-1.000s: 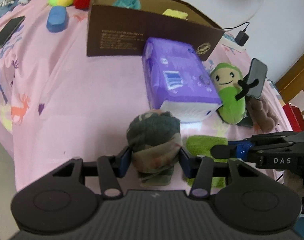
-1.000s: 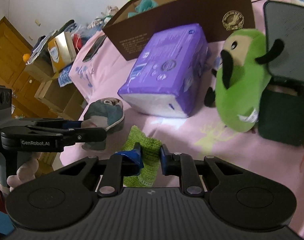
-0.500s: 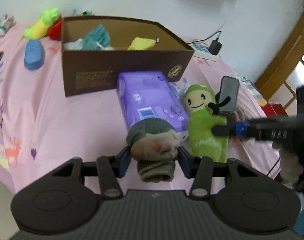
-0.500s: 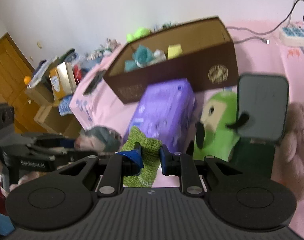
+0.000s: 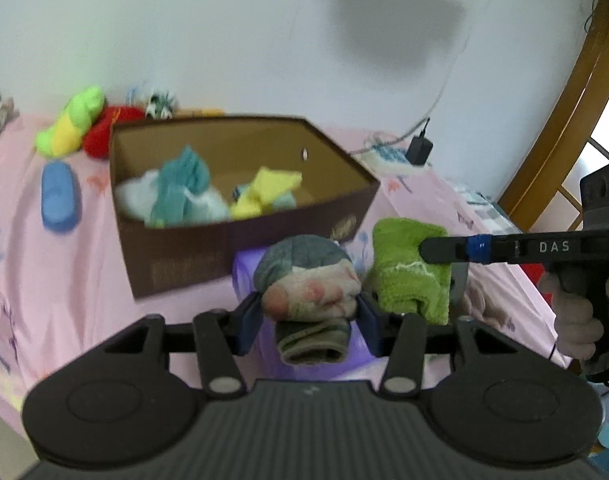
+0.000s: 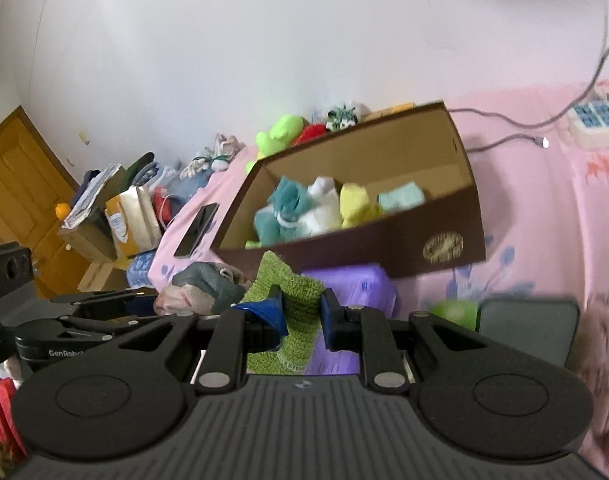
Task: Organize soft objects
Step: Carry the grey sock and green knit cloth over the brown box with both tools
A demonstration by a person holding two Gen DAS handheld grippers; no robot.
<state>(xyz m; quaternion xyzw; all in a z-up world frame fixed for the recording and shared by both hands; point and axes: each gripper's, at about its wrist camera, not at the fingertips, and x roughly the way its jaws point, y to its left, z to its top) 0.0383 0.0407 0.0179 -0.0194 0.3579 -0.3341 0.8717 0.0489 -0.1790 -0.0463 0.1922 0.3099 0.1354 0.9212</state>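
The left hand-held gripper is clamped on a rolled grey sock bundle, held in the air in front of the brown cardboard box on the pink bed. Just beside it, the right hand-held gripper pinches a folded green cloth, also off the bed. The box holds teal, white and yellow soft things, and a purple pack lies below its near wall.

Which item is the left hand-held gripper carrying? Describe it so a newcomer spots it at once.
Start at the open brown cardboard box on the pink bedsheet. In front of it, the left hand-held gripper clamps a rolled grey-blue sock bundle with a pinkish blotched end. The fuzzy green knitted cloth beside it is brighter.
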